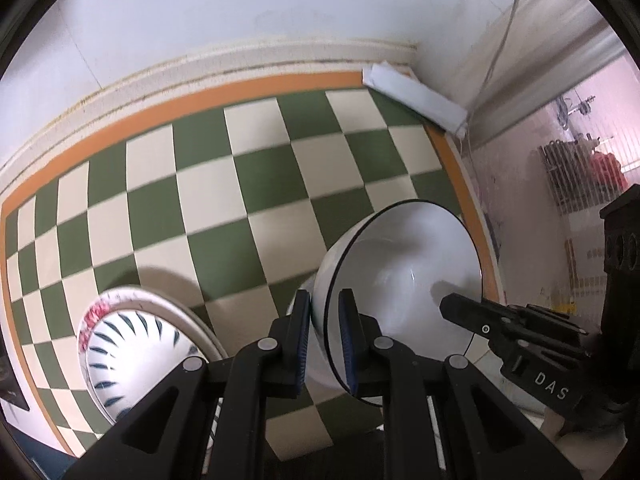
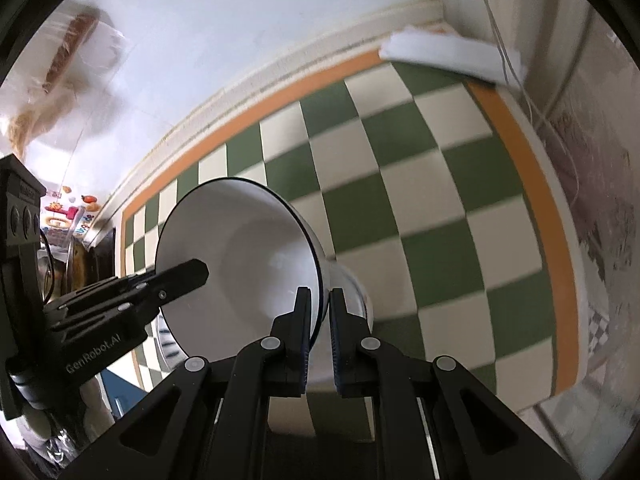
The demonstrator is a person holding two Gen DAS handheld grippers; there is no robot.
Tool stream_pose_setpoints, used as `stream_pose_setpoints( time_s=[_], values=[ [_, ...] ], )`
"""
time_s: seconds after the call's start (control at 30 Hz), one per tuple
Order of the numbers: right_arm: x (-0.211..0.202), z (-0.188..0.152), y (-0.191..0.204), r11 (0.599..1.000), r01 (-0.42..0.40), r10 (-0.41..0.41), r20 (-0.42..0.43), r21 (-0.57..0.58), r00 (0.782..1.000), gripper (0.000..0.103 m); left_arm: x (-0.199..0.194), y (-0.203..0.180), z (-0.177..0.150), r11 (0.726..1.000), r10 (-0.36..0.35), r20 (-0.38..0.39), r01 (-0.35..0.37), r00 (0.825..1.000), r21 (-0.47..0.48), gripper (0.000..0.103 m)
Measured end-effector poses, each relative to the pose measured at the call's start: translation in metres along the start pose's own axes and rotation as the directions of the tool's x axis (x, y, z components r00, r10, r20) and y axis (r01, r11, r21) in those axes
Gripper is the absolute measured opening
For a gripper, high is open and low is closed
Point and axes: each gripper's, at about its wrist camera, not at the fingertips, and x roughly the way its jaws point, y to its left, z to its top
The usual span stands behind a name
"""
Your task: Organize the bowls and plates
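A white bowl (image 1: 408,268) with a thin dark rim is held tilted above the checkered table. My left gripper (image 1: 325,340) is shut on its rim, one finger inside and one outside. My right gripper (image 2: 319,336) is shut on the opposite rim of the same bowl (image 2: 240,256). Each gripper shows in the other's view: the right one (image 1: 520,340) and the left one (image 2: 132,292). A second bowl with dark leaf strokes (image 1: 132,356) sits on a plate with a red floral rim (image 1: 94,314) at the lower left.
The green-and-cream checkered cloth with an orange border (image 1: 224,184) covers the table up to the white wall. A folded white cloth (image 1: 416,98) lies at the far corner by a hanging cable (image 1: 504,36).
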Motion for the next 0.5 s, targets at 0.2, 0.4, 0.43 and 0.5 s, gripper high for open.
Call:
stream_pose_setpoints(
  time_s=[0.2, 0.4, 0.43, 0.5],
  values=[
    [0.018, -0.022, -0.013, 1.0, 0.005, -0.004, -0.044, 0.023, 0.999, 0.011, 0.022, -0.003, -0.017, 1.0, 0.019, -0.046, -0.019, 0.999, 0.004, 0.012],
    [0.033, -0.026, -0.022, 0.999, 0.014, -0.012, -0.069, 0.034, 0.998, 0.011, 0.04, -0.006, -0.023, 0.999, 0.042, -0.076, -0.041, 0.996, 0.01, 0.012],
    [0.035, -0.027, -0.024, 0.999, 0.018, -0.015, -0.073, 0.034, 0.997, 0.011, 0.043, -0.006, -0.024, 0.999, 0.045, -0.08, -0.044, 0.996, 0.013, 0.012],
    [0.039, -0.026, -0.027, 0.999, 0.017, -0.014, -0.081, 0.038, 0.997, 0.011, 0.047, -0.007, -0.025, 0.999, 0.052, -0.087, -0.051, 0.995, 0.014, 0.012]
  ],
)
